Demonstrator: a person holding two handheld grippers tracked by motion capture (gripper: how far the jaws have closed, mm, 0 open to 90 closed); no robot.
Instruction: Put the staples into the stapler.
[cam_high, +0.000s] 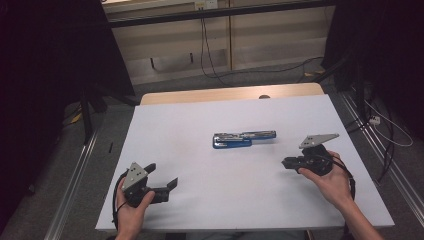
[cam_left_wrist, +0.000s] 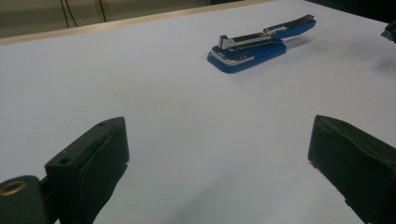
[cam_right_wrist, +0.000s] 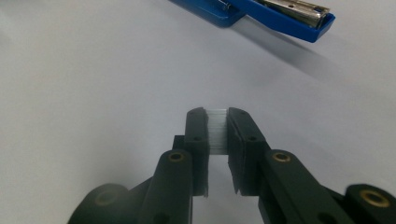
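A broad white rectangular table (cam_high: 200, 115) is spanning the scene, with a pale wooden edge showing along its far side. At the middle of the table, slightly toward the far side, a blue plastic stapler with a silver metal staple channel (cam_high: 243, 139) is lying swung open, its two halves spread nearly in line along the table's width; in the left gripper view the stapler (cam_left_wrist: 259, 44) is resting well beyond the jaws, and in the right gripper view it (cam_right_wrist: 275, 14) is lying ahead at the top edge.

At the near left, the person's left hand (cam_high: 131, 212) is holding the black left gripper (cam_high: 161, 176) just above the surface, its jaws standing wide apart with bare table between them. At the near right, the person's right hand (cam_high: 332, 182) is holding the black right gripper (cam_high: 286, 163), which is pointing left toward the stapler and staying apart from it. Its jaws are clamping a small strip of silvery staples (cam_right_wrist: 217, 130), the pads (cam_right_wrist: 196, 135) pressing on either side.
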